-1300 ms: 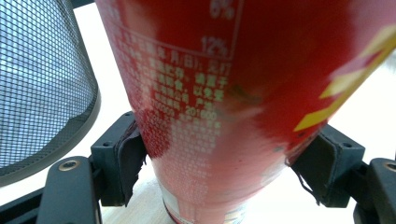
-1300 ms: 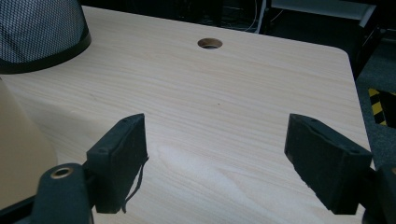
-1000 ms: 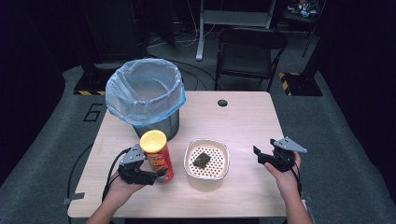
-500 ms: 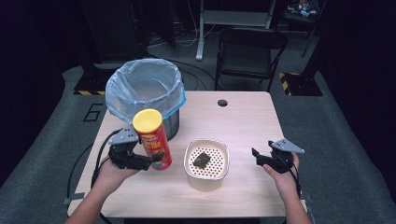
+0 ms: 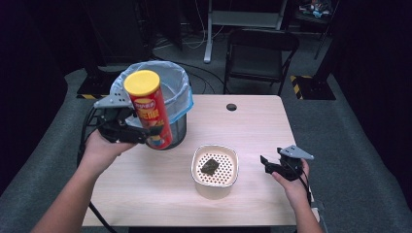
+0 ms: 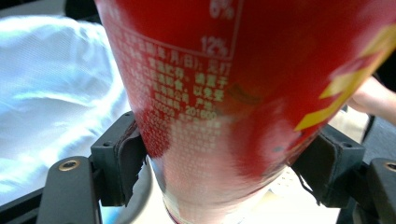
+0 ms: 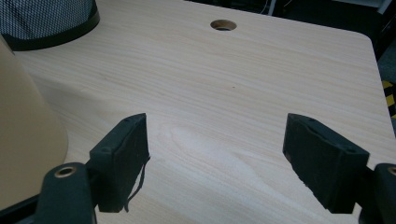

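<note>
A red chip can [image 5: 150,110] with a yellow lid is held in the air in front of the lined bin [image 5: 171,85], tilted a little. My left gripper [image 5: 141,133] is shut on its lower half; in the left gripper view the red can [image 6: 224,93] sits between both black pads. My right gripper [image 5: 266,164] rests at the table's right side, open, and the right gripper view [image 7: 217,163] has bare wood between its jaws. A cream perforated container [image 5: 214,183] with a dark lump [image 5: 210,166] inside stands in the middle of the table.
The wooden table [image 5: 243,126] has a cable hole [image 5: 231,107] at the back. The bin's mesh base [image 7: 42,21] and the cream container's wall [image 7: 23,140] lie left of the right gripper. A black chair [image 5: 262,53] stands behind the table.
My left gripper has lifted the chip can off the table and carried it up and back toward the bin. The right gripper has stayed in place.
</note>
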`<state>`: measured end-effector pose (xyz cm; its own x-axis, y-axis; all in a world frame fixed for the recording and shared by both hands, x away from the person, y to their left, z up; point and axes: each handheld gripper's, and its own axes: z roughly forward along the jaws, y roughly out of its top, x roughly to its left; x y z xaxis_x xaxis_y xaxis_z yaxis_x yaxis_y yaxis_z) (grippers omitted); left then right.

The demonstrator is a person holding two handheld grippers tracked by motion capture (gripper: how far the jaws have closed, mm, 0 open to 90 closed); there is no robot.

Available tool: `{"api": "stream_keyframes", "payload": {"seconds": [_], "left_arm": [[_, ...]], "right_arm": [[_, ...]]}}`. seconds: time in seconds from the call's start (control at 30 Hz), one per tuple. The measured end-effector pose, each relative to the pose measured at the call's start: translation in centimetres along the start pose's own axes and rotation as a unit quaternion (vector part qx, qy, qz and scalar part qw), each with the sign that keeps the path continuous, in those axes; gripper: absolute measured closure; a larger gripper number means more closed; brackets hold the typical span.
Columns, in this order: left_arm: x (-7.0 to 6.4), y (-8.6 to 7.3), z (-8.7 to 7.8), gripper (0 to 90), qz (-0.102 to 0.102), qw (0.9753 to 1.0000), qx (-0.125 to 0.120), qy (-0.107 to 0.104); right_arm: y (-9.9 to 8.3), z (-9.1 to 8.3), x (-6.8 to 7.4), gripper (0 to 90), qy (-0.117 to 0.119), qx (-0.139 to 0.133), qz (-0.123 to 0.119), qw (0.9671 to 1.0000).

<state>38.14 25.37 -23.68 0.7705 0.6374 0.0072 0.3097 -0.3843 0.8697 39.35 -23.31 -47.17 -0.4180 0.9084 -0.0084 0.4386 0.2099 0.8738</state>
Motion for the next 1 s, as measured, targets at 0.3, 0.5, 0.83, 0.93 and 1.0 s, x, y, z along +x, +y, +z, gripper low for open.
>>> {"api": "stream_keyframes", "payload": {"seconds": [0.3, 0.5, 0.83, 0.93, 1.0], "left_arm": [[1.5, 4.6, -0.6, 24.2, 0.018, 0.9994, -0.008, 0.029], [2.6, 6.5, 0.2, 24.1, 0.019, 0.9983, 0.0, 0.055], [6.5, 7.3, 2.2, 24.1, -0.02, 0.9961, -0.006, 0.086], [7.4, 7.1, 3.1, 24.1, -0.033, 0.9944, -0.008, 0.1], [8.1, 6.9, 3.6, 24.1, -0.036, 0.993, -0.002, 0.113]], "right_arm": [[-0.2, 0.3, 0.0, 22.1, 0.004, 0.006, -0.003, 1.0], [-0.2, 0.2, 0.0, 22.1, 0.003, 0.005, -0.004, 1.0], [-0.2, 0.1, -0.1, 22.4, 0.001, 0.002, -0.008, 1.0], [-0.2, 0.0, 0.0, 22.6, 0.0, -0.004, -0.01, 0.9999], [-0.2, 0.0, 0.0, 22.6, -0.002, -0.004, -0.008, 1.0]]}}
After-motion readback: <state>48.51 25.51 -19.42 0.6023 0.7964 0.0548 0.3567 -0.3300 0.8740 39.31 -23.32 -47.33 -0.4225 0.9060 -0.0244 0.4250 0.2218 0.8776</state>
